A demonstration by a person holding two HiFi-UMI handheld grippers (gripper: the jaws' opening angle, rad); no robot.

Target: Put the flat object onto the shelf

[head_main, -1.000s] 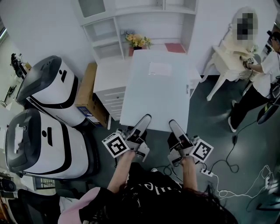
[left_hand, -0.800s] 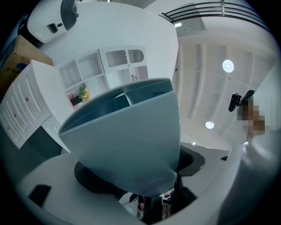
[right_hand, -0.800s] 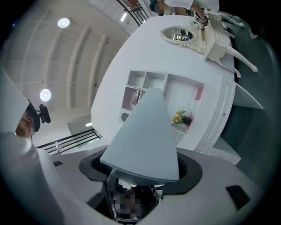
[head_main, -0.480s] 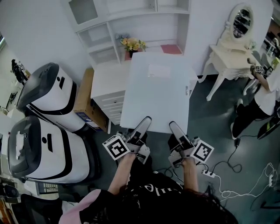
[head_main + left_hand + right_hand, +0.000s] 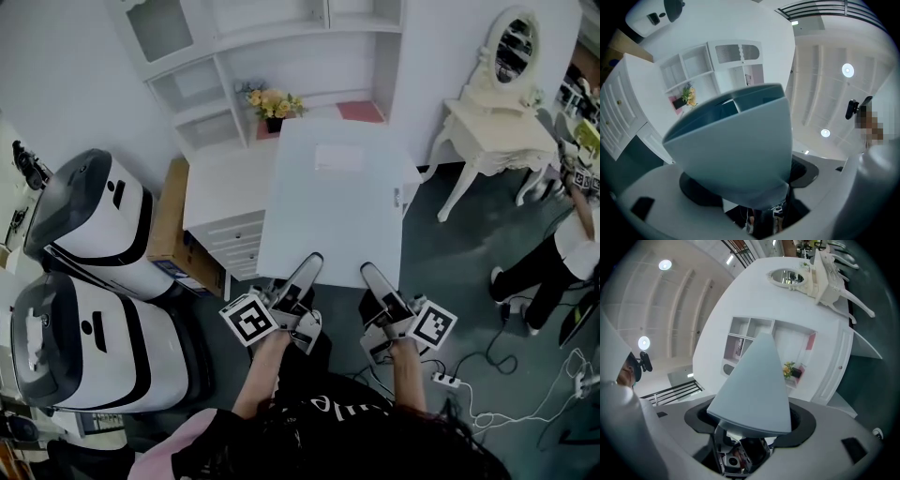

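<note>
Flat board (image 5: 333, 202): large and white, held in the air by its near edge. The far edge points toward the shelf unit, and the board covers part of the drawer cabinet (image 5: 220, 192) beneath it.
Left gripper (image 5: 305, 269): jaws pinch the board's near edge, left of middle.
Right gripper (image 5: 372, 277): jaws pinch the same edge, right of middle.
Shelf unit (image 5: 281, 42): white, against the wall, with flowers (image 5: 270, 99) on its lower level.
Left side: two white-and-black machines (image 5: 94, 225) and a cardboard box (image 5: 169, 220).
Right side: a white dressing table (image 5: 497, 127).
</note>
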